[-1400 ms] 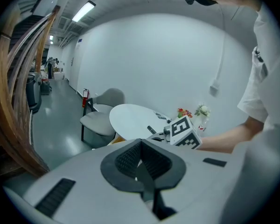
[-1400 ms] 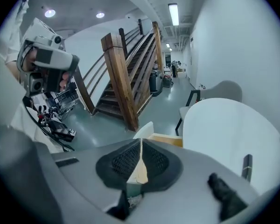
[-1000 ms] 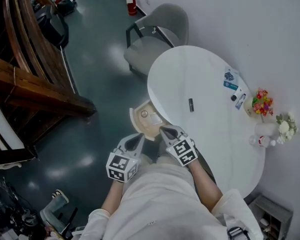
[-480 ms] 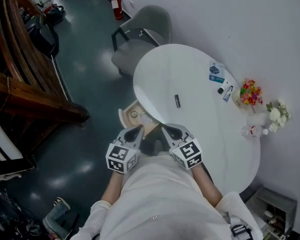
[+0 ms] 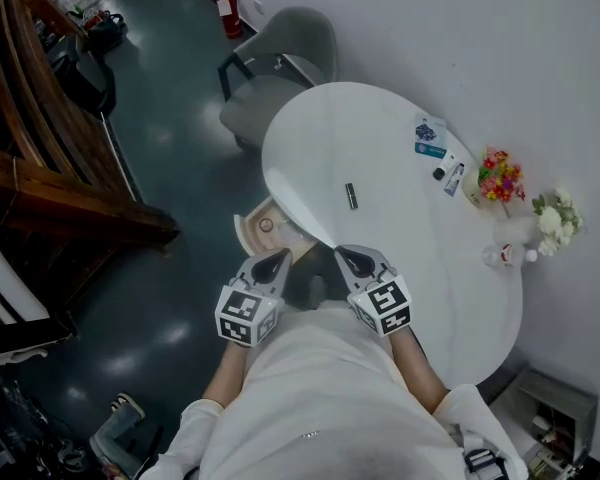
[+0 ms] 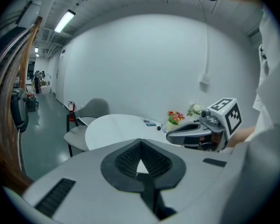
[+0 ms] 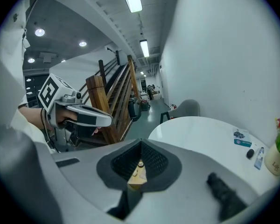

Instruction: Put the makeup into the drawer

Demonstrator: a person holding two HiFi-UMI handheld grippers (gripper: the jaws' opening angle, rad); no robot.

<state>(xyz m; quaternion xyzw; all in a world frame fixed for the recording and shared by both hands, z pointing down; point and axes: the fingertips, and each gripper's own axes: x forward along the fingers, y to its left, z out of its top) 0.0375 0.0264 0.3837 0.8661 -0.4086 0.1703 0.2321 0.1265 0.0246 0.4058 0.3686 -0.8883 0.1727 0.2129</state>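
Head view first: I've got both tools low in front of me, side by side at the near rim of the white oval bench (image 5: 410, 218). Left tool (image 5: 277, 260), jaws pressed together, nothing between them. Its own view confirms it, the ribbed pads meeting and only the pale bench top showing through the small notch. Right tool (image 5: 343, 256), same story: jaws closed tight and empty, with a sliver of tan wood visible through its notch.

That wood is the drawer (image 5: 252, 230), standing open under the bench's near-left edge, just ahead of the left tool, with a small round thing (image 5: 267, 225) lying inside.

The dark makeup tube (image 5: 351, 195) lies flat out on the bench top, by itself, well apart from both tools and not in the drawer. Further along the far side sit blue-and-white packets (image 5: 429, 136), a little dark jar (image 5: 438, 174) and a slim tube (image 5: 454, 179), near the coloured flowers (image 5: 498, 175). Grey chair (image 5: 280, 73) beyond the bench.
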